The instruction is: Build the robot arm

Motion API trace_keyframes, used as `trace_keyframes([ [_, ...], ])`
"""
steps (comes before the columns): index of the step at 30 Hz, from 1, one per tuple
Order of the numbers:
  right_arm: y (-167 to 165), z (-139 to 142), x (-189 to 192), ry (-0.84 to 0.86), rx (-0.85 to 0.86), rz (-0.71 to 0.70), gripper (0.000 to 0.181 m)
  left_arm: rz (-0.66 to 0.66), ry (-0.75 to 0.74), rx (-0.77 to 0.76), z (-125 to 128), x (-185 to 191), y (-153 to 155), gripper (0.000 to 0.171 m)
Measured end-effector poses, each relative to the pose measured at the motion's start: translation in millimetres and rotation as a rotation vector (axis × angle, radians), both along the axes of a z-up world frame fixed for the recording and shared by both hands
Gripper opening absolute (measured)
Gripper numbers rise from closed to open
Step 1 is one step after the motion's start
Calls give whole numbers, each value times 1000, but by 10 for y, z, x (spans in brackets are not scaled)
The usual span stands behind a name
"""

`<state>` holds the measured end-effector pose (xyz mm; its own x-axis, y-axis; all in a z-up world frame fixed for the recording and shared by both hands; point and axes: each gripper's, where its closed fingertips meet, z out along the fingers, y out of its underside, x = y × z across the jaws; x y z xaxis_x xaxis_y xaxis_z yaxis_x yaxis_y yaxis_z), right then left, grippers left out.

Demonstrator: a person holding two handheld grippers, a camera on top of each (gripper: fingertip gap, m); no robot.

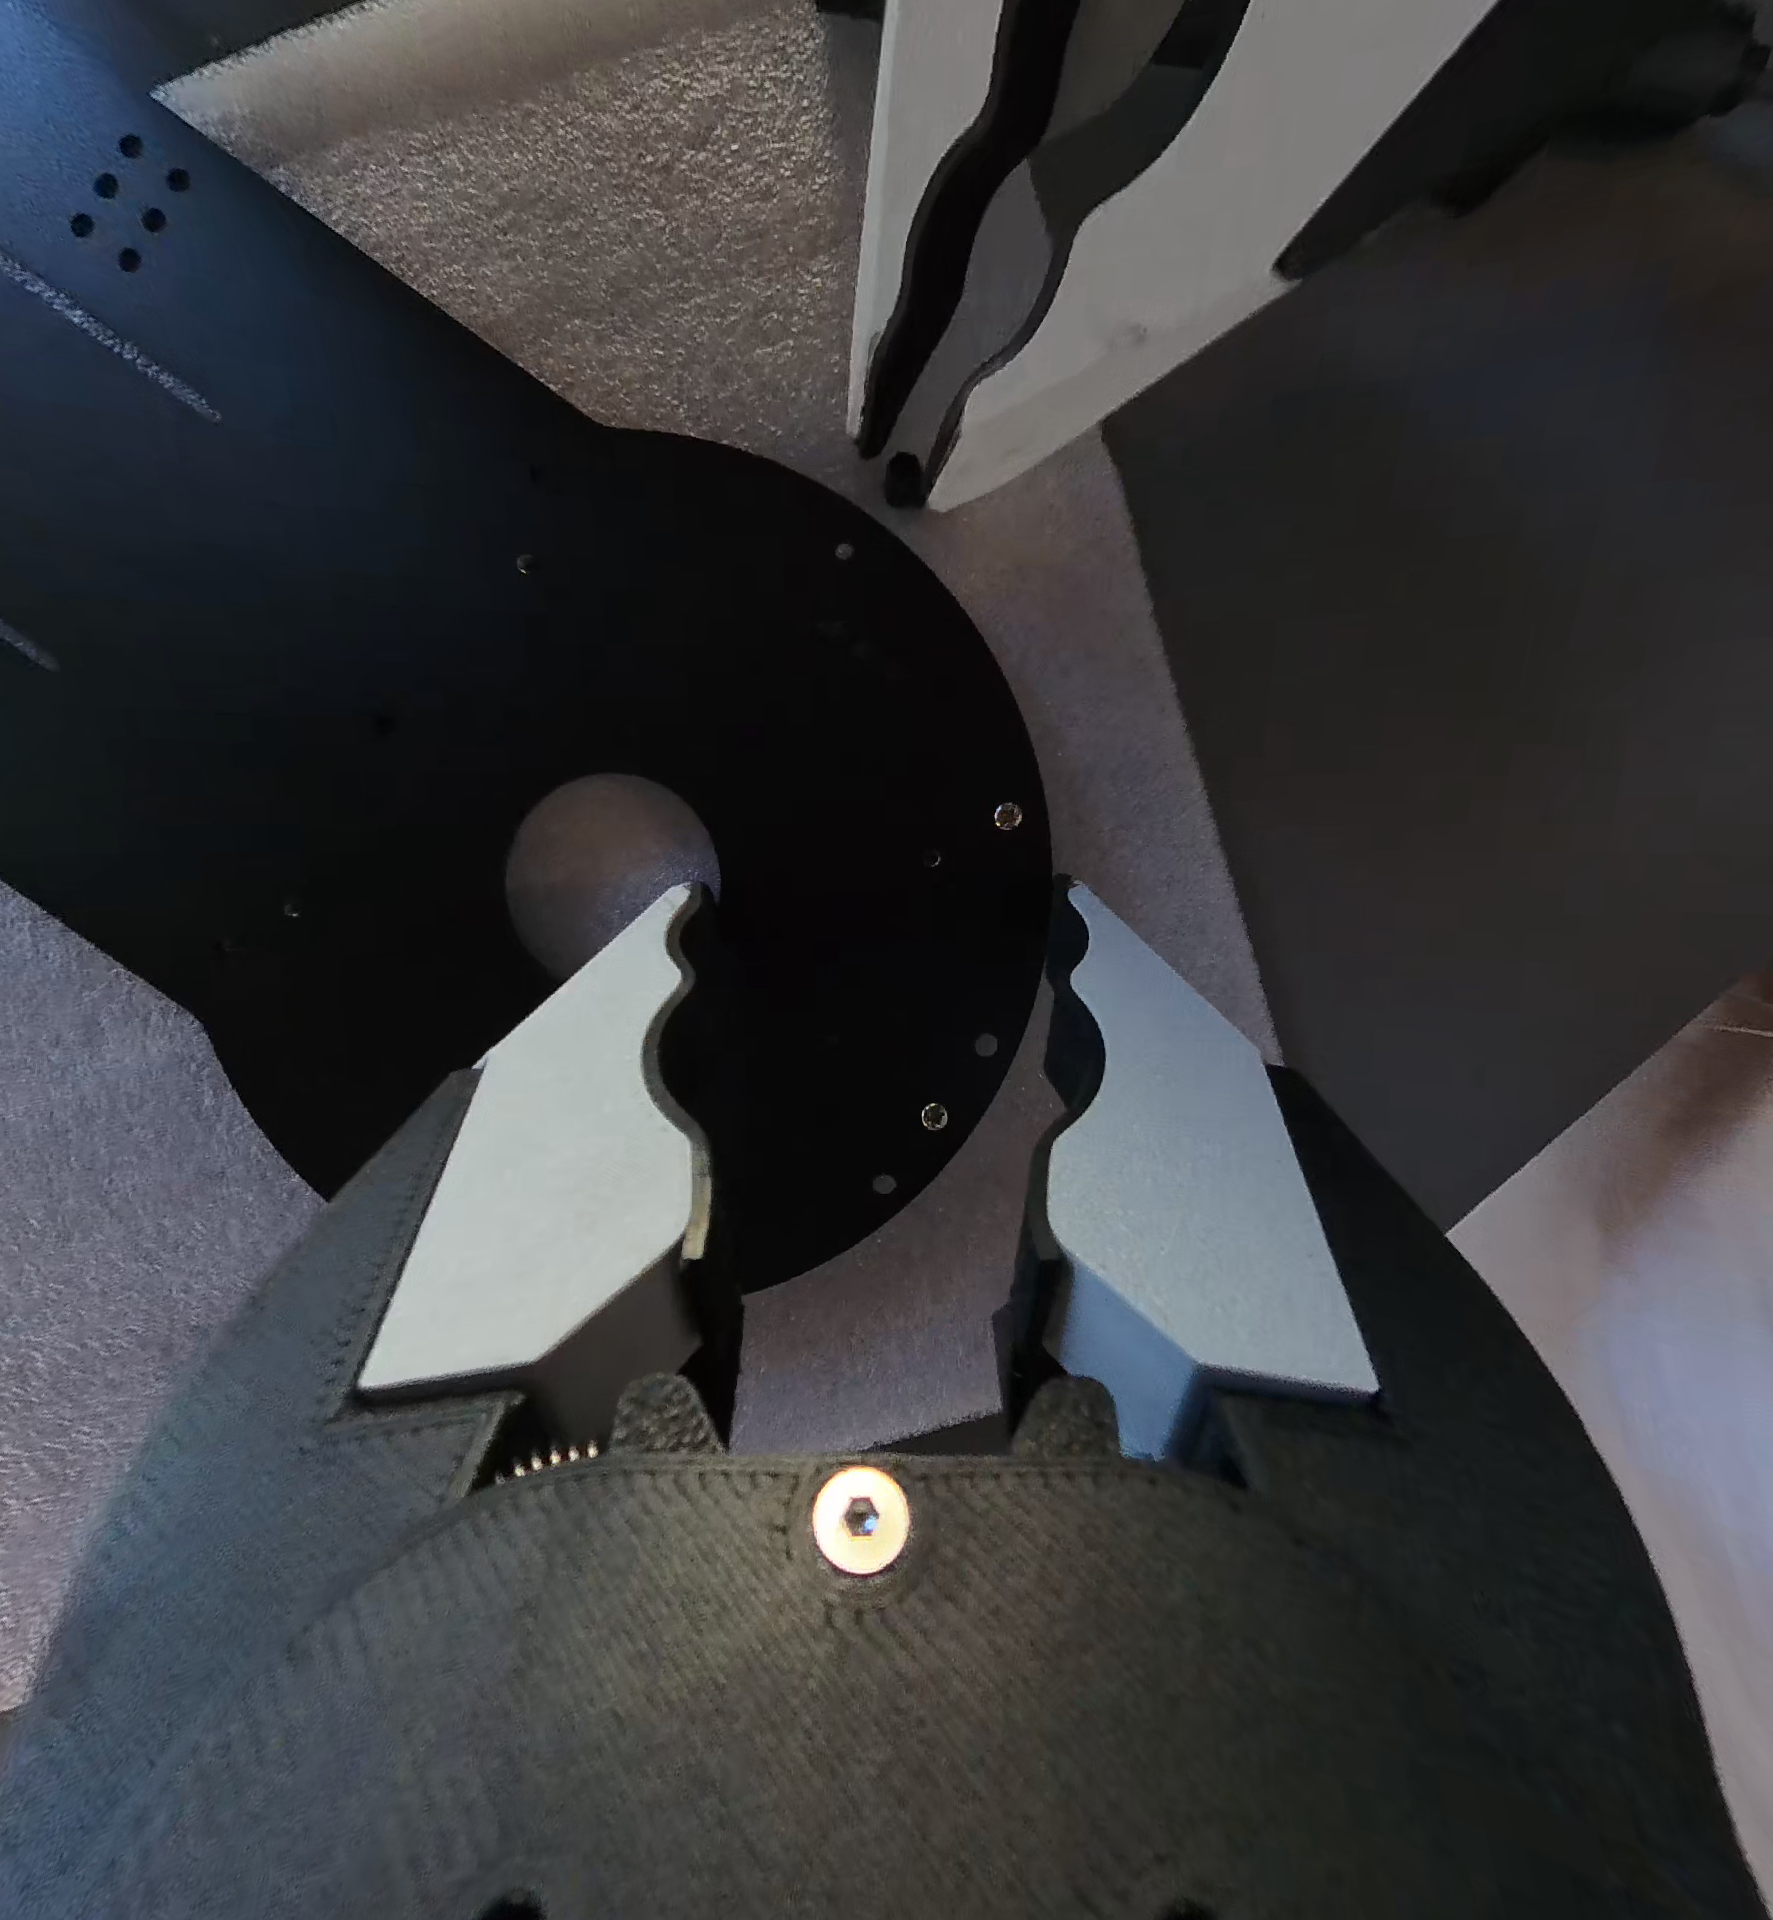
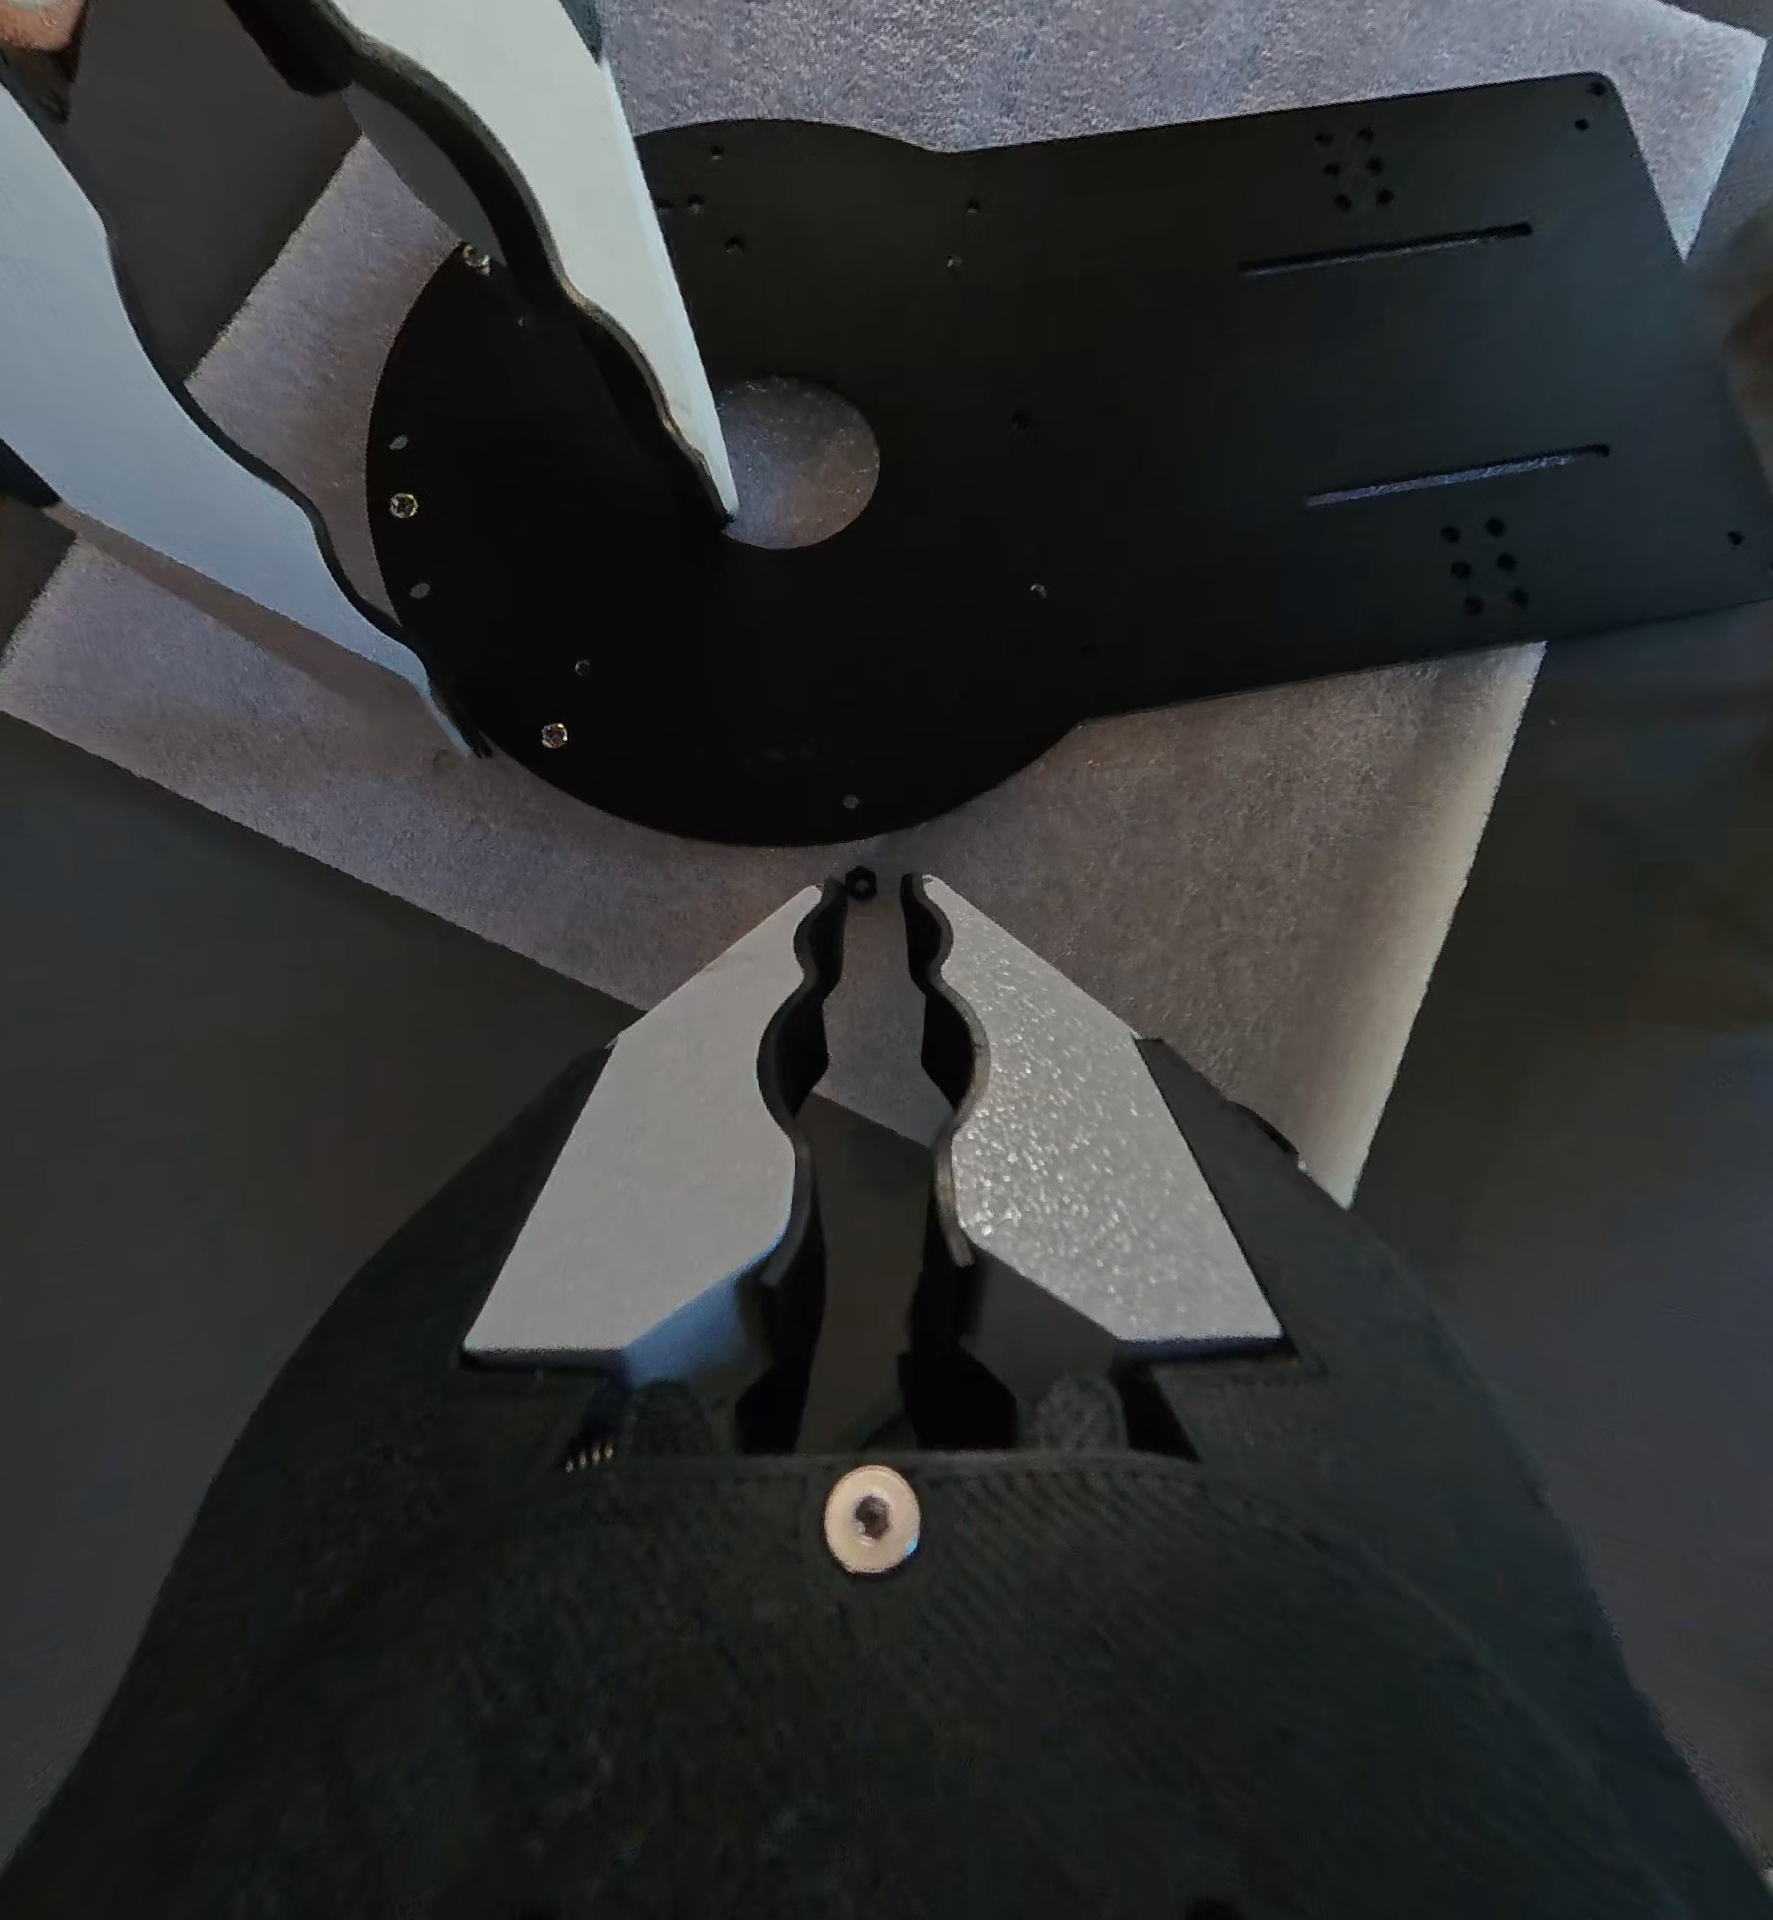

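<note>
Left gripper (image 1: 877,894), pale grey fingers with black wavy pads on a black printed body: spread wide, holding nothing. Straddles the rounded end of a flat black metal plate (image 1: 362,665) with a large round hole, small drilled holes and long slots. Left finger (image 1: 591,1049) tipped over the edge of the large round hole (image 1: 601,862); right finger (image 1: 1152,1081) just outside the plate's curved rim. Whether the fingertips touch the plate: cannot tell. Two small silver screws (image 1: 1008,817) seated near that rim.

Plate lying flat on a pale grey foam sheet (image 2: 1225,883), sheet lying on a dark grey tabletop (image 2: 186,1091). Rectangular end of the plate, with two slots and two clusters of holes, pointing away from the left gripper.

Right gripper (image 2: 874,883), same build: nearly closed, with only a narrow gap at the tips. Tips low over the foam, just beside the plate's rounded edge and clear of it. Small black hex nut (image 2: 861,885) sitting in the gap at the tips, close against the left pad; whether actually pinched cannot be told. Blurred metallic and red objects at the far right edge, kind not identifiable.
</note>
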<state>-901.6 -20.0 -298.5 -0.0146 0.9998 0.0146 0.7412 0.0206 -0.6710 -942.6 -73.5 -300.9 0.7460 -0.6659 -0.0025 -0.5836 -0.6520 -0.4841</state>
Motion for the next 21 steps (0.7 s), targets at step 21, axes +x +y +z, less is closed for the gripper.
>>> trace_keyframes([
  [21,-15,41,-5,52,-45,31,7,16,-49,94,-5,24,14,67],
])
